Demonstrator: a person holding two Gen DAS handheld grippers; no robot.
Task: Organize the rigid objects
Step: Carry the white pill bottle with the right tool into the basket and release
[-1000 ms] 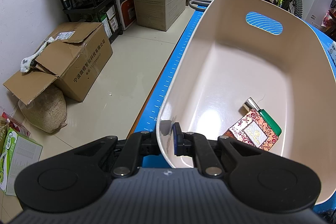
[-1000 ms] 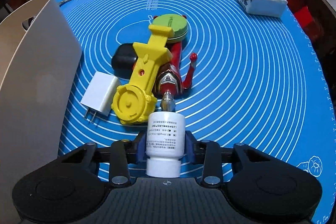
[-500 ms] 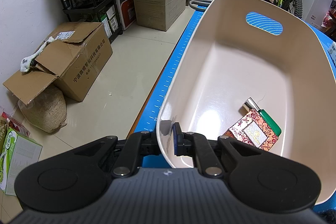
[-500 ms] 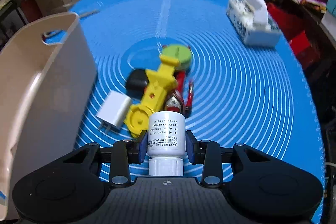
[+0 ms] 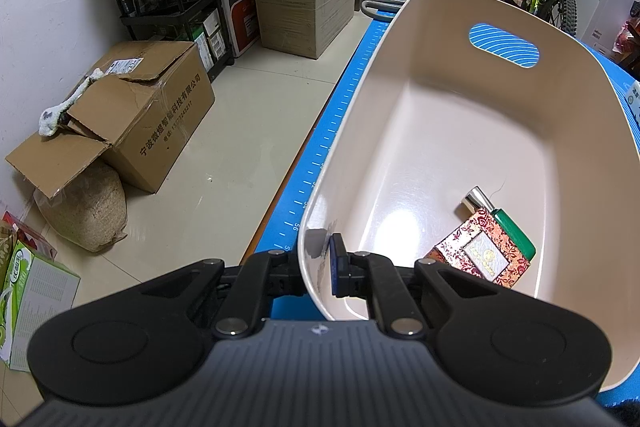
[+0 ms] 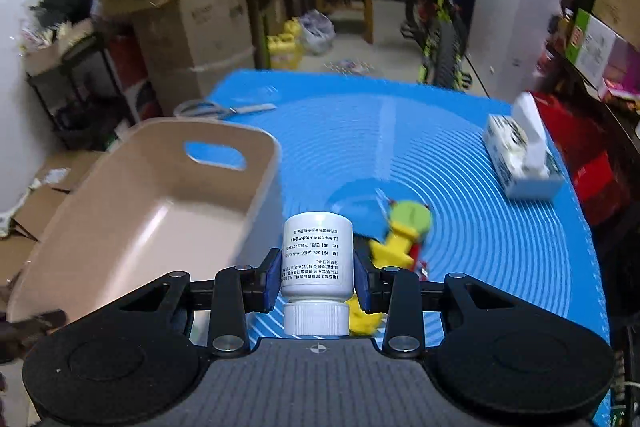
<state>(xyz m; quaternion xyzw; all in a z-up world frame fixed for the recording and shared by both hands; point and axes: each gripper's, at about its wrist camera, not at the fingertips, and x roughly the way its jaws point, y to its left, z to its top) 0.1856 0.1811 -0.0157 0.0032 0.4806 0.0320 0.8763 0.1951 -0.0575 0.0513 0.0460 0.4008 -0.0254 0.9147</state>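
The left tongs (image 5: 318, 267) are pinched on the near wall of a beige tub (image 5: 400, 75), with 1 blue pad inside the rim and the other finger outside, where it is mostly hidden by the wall. The tub is set on a blue mat (image 5: 320, 155) at the desk's left edge. On the tub floor, near the right side, a patterned red and gold case (image 5: 482, 257) is seen lying against a green item (image 5: 516, 233) with a silver cap; what that item is cannot be made out.

The right tongs (image 6: 318, 277) are pressed onto a white bottle (image 6: 317, 257), held above the mat with its ribbed cap toward the camera and its printed label upside down. The bottle is seen just right of the tub (image 6: 160, 187), whose near end is cut off by the tongs' body. Behind the bottle, a yellow toy (image 6: 394, 251) and a green disc (image 6: 410, 217) are blurred and partly hidden. A tissue box (image 6: 520, 163) sits at the mat's right edge, and scissors (image 6: 216, 111) lie beyond the tub.
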